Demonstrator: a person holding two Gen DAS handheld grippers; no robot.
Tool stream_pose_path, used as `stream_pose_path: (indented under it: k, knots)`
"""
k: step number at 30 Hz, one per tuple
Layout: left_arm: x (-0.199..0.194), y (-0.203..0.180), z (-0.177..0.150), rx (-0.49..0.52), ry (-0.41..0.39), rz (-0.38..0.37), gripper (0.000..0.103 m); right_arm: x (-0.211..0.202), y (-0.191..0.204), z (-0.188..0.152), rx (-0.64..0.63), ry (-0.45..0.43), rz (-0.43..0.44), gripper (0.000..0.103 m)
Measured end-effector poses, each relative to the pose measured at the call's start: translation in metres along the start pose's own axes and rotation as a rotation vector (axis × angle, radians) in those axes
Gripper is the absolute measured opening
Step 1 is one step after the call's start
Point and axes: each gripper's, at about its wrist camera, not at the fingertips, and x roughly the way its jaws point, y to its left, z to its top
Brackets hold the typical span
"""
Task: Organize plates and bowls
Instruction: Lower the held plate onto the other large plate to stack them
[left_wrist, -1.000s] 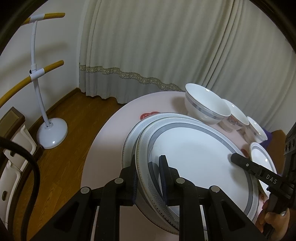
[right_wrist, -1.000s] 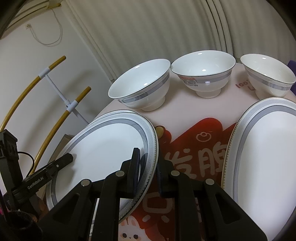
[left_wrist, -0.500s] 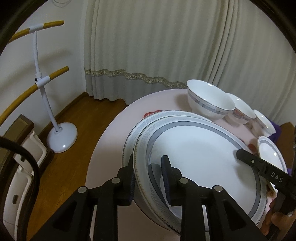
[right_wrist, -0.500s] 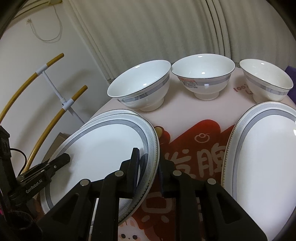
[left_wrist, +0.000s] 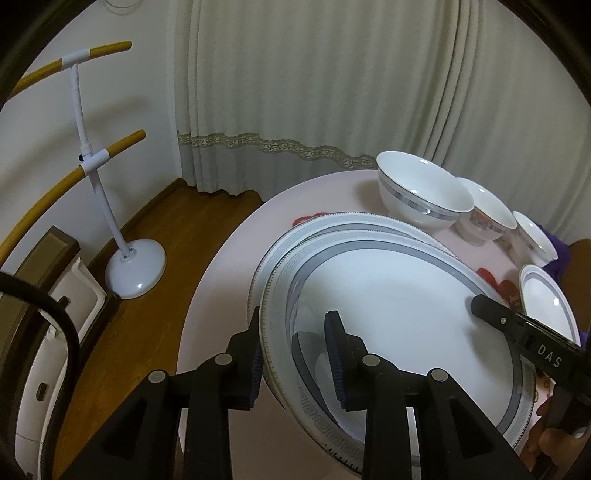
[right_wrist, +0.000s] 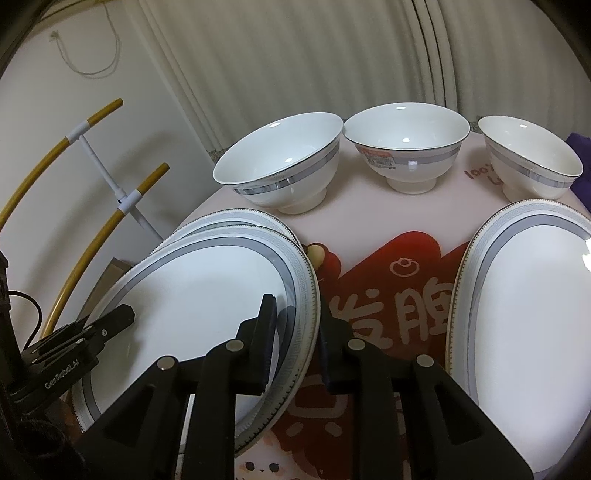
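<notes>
A large oval plate (left_wrist: 399, 314) lies atop a second plate (left_wrist: 332, 223), low on a round pink worktop (left_wrist: 229, 295). The left gripper (left_wrist: 295, 354) and right gripper (right_wrist: 299, 328) straddle opposite rims, fingers easing apart, released. Three bowls (right_wrist: 284, 166) line the upper frame. Another plate (right_wrist: 524, 295) lies at right.

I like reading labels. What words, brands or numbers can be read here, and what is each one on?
"DAS": right gripper, on its finger.
"GenRobot.AI": left gripper, on its side.
"100": table mat, far edge; the rest is hidden.
Large pale characters on the mat's red patch: partly hidden.
Sticker on the middle bowl: too small to read.
</notes>
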Motion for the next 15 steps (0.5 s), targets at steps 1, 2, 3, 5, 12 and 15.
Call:
stream_pose_path:
  k: [1, 2, 3, 5, 12, 15]
  knots:
    - [-0.001, 0.0, -0.001, 0.0, -0.001, 0.002, 0.026, 0.001, 0.001, 0.0, 0.0, 0.001, -0.001, 0.022]
    - [-0.001, -0.001, -0.001, 0.0, -0.002, 0.004, 0.026, 0.0, 0.001, -0.001, 0.0, 0.0, -0.001, 0.022]
    - [-0.001, -0.001, -0.001, 0.003, -0.003, 0.008, 0.026, 0.001, 0.002, -0.001, -0.001, 0.0, -0.002, 0.022]
    - [-0.002, -0.003, -0.002, 0.002, -0.002, 0.012, 0.026, 0.001, 0.002, -0.001, 0.0, -0.001, -0.002, 0.023]
    - [-0.011, -0.008, -0.009, 0.007, -0.001, 0.037, 0.028, 0.003, 0.005, -0.006, -0.001, 0.003, 0.0, 0.025]
    - [-0.013, -0.01, -0.011, -0.001, -0.002, 0.036, 0.028, 0.004, 0.006, -0.011, 0.001, 0.013, 0.018, 0.029]
